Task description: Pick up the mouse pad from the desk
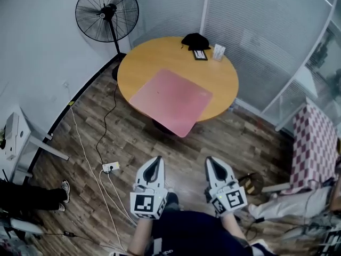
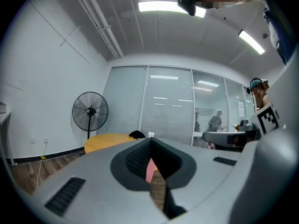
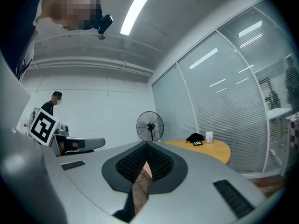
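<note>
Nearest, the left hand-held gripper (image 1: 155,160) and right hand-held gripper (image 1: 211,160) point side by side over the wooden floor (image 1: 133,140), each with jaws closed on nothing; farther off, the pink mouse pad (image 1: 171,100) lies flat on the round table (image 1: 144,63), its near corner overhanging the edge; beyond stands a fan (image 1: 106,12).

Approach: bare wood floor (image 1: 224,143) up to table (image 1: 144,63).
Floor left: cables (image 1: 99,149), power strip (image 1: 110,167).
Table near edge: mouse pad (image 1: 171,100) overhangs.
Table far edge: black item (image 1: 195,39), small stand (image 1: 218,51).
Behind left: fan (image 1: 106,12).
</note>
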Motion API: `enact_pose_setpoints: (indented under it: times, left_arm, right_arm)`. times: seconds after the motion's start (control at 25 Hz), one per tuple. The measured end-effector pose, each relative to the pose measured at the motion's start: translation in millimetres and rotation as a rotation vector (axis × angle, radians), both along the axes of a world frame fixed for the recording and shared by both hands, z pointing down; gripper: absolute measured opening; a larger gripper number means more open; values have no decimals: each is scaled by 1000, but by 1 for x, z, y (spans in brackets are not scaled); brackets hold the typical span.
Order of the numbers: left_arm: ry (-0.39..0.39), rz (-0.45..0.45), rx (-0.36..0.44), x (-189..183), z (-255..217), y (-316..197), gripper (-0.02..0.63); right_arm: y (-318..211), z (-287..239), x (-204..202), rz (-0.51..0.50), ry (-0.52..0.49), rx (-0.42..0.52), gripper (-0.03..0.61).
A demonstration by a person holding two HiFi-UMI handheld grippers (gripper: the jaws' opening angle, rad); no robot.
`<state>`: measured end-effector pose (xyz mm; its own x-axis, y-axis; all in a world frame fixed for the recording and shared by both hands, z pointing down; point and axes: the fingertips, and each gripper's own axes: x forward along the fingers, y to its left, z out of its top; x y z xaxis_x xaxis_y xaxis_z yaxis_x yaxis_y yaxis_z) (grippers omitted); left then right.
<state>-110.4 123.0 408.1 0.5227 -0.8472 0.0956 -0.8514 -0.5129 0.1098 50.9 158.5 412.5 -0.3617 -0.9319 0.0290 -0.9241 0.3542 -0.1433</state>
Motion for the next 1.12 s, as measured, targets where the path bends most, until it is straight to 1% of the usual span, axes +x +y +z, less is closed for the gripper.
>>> enact_pose_setpoints:
  times: [0.12, 0.28, 0.44, 0.48, 0.56, 0.64, 0.76, 0.88, 1.12]
  left_arm:
    - [-22, 20, 18, -2, -3, -26, 2]
    - [4, 18, 8, -10, -6, -51, 2]
    - [-13, 11, 5, -32, 5, -64, 2]
    - [-18, 5, -3, -38, 9, -66, 2]
    - [-13, -10, -43, -43, 16, -72, 2]
    - [-6, -13, -76, -38, 24, -80, 2]
    - [-11, 1, -89, -26, 35, -96, 2]
    - [-11, 0, -109, -12, 43, -117, 2]
    - [10, -48, -123, 17, 46, -172, 2]
  right_arm:
    - [-24, -3, -3, 5, -7, 4, 2]
    - [-48, 2, -10, 13, -14, 5, 2]
    - [-62, 3, -27, 6, -21, 8, 2]
    - [-66, 3, -30, 3, -19, 9, 2]
    - [-75, 3, -29, 0, -16, 9, 2]
    - [-83, 5, -21, 9, -13, 3, 2]
    - [-99, 12, -4, 23, -15, -17, 2]
    - [-123, 18, 11, 13, -11, -27, 2]
    - [-184, 13, 47, -26, -4, -18, 2]
